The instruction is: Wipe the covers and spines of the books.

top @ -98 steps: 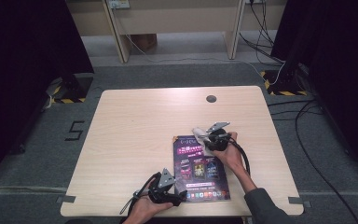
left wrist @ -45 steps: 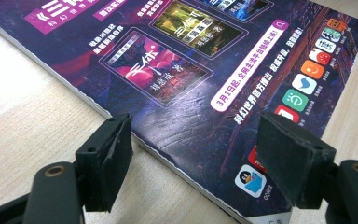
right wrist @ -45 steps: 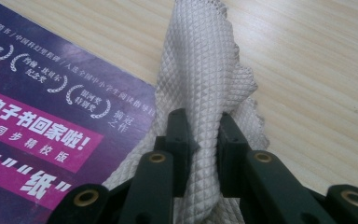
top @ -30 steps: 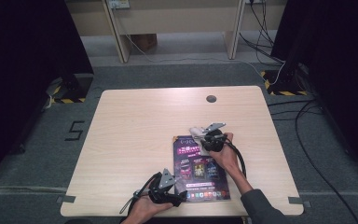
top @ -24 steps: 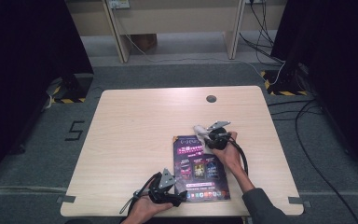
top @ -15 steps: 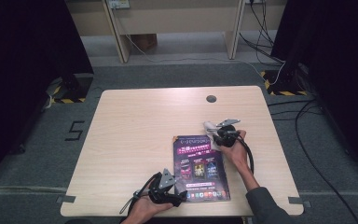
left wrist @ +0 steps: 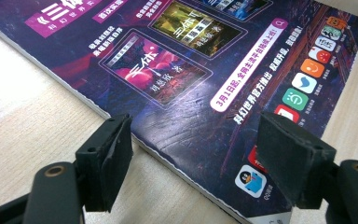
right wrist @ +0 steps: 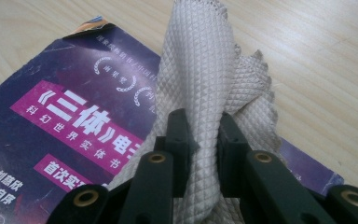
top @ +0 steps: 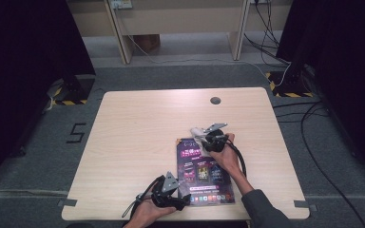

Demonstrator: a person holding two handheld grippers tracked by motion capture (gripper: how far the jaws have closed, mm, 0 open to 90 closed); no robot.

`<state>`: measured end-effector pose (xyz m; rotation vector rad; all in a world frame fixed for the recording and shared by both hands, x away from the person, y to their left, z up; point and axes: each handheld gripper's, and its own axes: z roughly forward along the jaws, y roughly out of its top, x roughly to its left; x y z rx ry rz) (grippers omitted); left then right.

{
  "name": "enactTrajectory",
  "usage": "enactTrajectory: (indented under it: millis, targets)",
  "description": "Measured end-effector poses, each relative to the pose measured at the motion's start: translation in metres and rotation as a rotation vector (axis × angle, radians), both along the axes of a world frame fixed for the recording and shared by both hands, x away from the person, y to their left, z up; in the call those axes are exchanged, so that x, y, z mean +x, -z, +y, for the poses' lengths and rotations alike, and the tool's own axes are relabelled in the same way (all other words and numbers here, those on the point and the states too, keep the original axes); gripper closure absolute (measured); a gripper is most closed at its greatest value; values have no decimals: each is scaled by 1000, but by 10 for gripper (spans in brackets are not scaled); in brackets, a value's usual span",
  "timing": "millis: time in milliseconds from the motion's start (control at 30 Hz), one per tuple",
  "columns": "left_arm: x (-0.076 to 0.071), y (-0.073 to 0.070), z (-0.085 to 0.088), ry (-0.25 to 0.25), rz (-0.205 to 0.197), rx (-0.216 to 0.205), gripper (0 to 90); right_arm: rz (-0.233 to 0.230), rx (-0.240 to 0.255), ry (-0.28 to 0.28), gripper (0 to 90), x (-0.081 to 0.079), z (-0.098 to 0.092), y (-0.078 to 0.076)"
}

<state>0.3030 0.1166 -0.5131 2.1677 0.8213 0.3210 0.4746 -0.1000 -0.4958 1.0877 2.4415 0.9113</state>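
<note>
Waffle-weave cloth (right wrist: 205, 88), pale grey, is pinched in my right tongs (right wrist: 204, 140); the jaws are nearly together with the fabric bunched between the pads, the loose end standing up past the tips. In the high view the right tongs (top: 208, 139) sit at the far edge of the magazine (top: 203, 171), the cloth (top: 196, 130) trailing onto its far left corner.

The magazine lies flat on the desk (top: 138, 142), dark purple cover up, toward the near right of the desktop. My left tongs (left wrist: 200, 154) stand wide open and hold nothing: one pad is over bare wood, the other over the magazine's (left wrist: 205, 84) near corner, the cover's edge running between them. In the high view the left tongs (top: 183, 202) lie at that near left corner. I cannot tell whether either pad touches the cover.

Step in hand, as I read it: wiping the cover with the cloth while the left side stands by to steady the magazine.

Next move calls for drawing the cloth toward me across the cover, pressed lightly and kept flat. If the magazine slides, I should pin the near corner first.

Edges and room: the magazine's near edge lies close to the desk's near edge. Left and far of it the desktop is bare wood, apart from a cable hole (top: 215, 100) far off.
</note>
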Motion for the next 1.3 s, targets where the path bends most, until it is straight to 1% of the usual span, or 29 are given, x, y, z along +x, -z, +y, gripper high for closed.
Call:
enactTrajectory:
  millis: [67,100,167,200,300,367,433,467,500,567,633,733,767,800,900,967,1067,1100,1133,1167,1233,1300]
  targets:
    - [0,0,0,-1,0,-1,262,11,12,5,786,1,0,0]
    - [0,0,0,0,-2,0,262,19,25,11,785,2,-1,0]
    - [0,0,0,0,0,0,262,19,35,27,784,5,-2,1]
    - [0,0,0,0,1,0,262,19,33,28,784,7,-2,1]
    - [0,0,0,0,1,-1,262,6,-4,23,786,9,5,-1]
    - [0,0,0,3,2,-1,262,3,-15,15,786,9,10,-1]
    - [0,0,0,5,-1,1,262,7,-11,17,785,10,12,-1]
    - [0,0,0,5,1,1,262,7,-9,11,784,10,14,-1]
    - [0,0,0,5,2,0,263,17,2,6,784,10,16,-1]
    - [0,0,0,7,2,-2,264,11,-3,-12,785,9,22,-1]
    - [1,0,0,10,5,-3,264,23,14,-29,784,7,28,-1]
    - [2,0,1,10,14,-8,263,14,10,-70,783,4,39,0]
    - [2,0,1,12,17,-11,263,11,8,-73,784,3,41,0]
    - [3,0,1,13,18,-12,263,6,-4,-76,783,2,42,0]
    - [5,1,2,38,12,-12,263,11,-15,-79,783,1,39,-1]
    - [6,1,2,53,10,-11,264,14,-15,-66,783,1,32,-1]
    - [9,1,2,80,0,-8,264,15,-32,-51,783,0,21,-2]
    - [10,1,2,85,9,-11,265,16,-34,-41,782,-1,17,-3]
    - [11,1,2,86,12,-13,264,21,-26,-26,782,-1,13,-3]
    - [11,1,1,86,14,-13,264,33,-5,-5,780,-1,10,-2]
    - [12,0,1,91,15,-6,264,34,-3,0,778,0,11,-2]
    - [11,0,1,89,15,-7,264,33,-6,3,779,2,16,-2]
